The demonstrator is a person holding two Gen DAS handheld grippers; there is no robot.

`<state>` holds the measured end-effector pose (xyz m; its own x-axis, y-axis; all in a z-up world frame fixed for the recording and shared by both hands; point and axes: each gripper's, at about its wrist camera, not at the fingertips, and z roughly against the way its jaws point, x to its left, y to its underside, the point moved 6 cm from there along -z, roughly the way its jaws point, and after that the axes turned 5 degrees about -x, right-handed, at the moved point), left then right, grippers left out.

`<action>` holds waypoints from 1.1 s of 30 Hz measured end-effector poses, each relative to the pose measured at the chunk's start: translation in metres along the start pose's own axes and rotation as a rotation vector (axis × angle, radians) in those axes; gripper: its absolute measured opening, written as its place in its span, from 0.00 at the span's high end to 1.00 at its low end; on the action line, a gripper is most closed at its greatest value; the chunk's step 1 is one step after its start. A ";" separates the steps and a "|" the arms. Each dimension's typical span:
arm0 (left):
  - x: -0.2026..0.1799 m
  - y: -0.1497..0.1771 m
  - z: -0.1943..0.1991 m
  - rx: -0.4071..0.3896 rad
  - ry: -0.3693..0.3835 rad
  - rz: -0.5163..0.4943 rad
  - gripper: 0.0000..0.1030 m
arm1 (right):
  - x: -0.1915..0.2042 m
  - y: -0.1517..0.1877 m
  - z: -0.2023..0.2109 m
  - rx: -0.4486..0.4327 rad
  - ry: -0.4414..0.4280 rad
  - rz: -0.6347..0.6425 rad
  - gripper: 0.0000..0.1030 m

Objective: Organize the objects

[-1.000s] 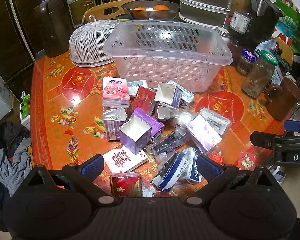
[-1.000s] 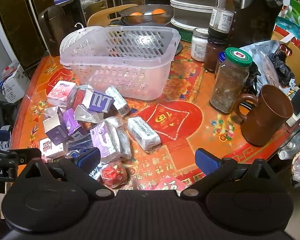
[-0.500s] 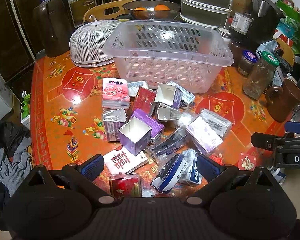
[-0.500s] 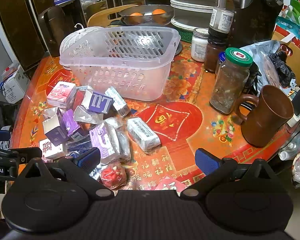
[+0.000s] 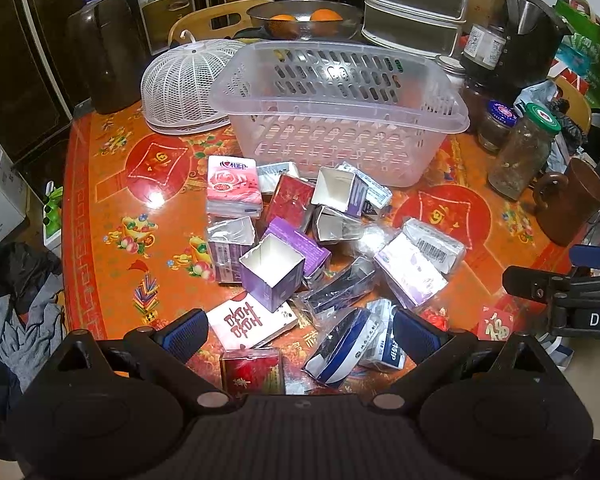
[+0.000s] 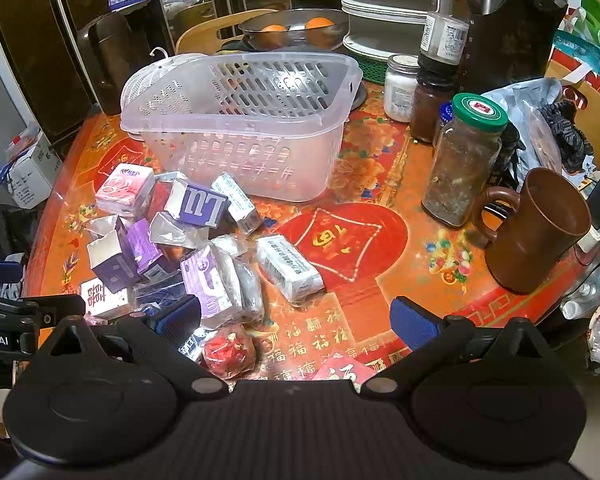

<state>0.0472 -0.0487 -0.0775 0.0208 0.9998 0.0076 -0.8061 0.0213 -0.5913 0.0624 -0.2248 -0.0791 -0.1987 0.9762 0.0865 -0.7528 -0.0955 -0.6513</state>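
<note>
Over the last second almost nothing changed: pile undisturbed, both views only drift slightly, so sorting has not begun. Left gripper [image 5: 300,330] and right gripper [image 6: 296,316] hover at the near worktop [image 5: 100,216] edge, jaws released, holding nothing. One clear slotted basket [image 5: 340,116] mid-worktop, nothing visible inside. Roughly fifteen small packs [image 5: 292,256] heaped before it; overlaps hide the exact count. One brown mug [image 6: 540,232]

The left gripper [image 5: 300,332] has edged slightly closer to the basket [image 5: 340,120]
</note>
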 end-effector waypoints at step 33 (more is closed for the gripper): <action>0.057 0.046 -0.033 0.003 -0.031 0.012 0.19 | 0.040 0.006 -0.050 0.056 -0.145 0.102 0.27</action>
<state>0.0310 0.0089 -0.1309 -0.0071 0.9996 0.0261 -0.8078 0.0096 -0.5894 0.0813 -0.1762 -0.1179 -0.3613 0.9229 0.1330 -0.7570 -0.2071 -0.6198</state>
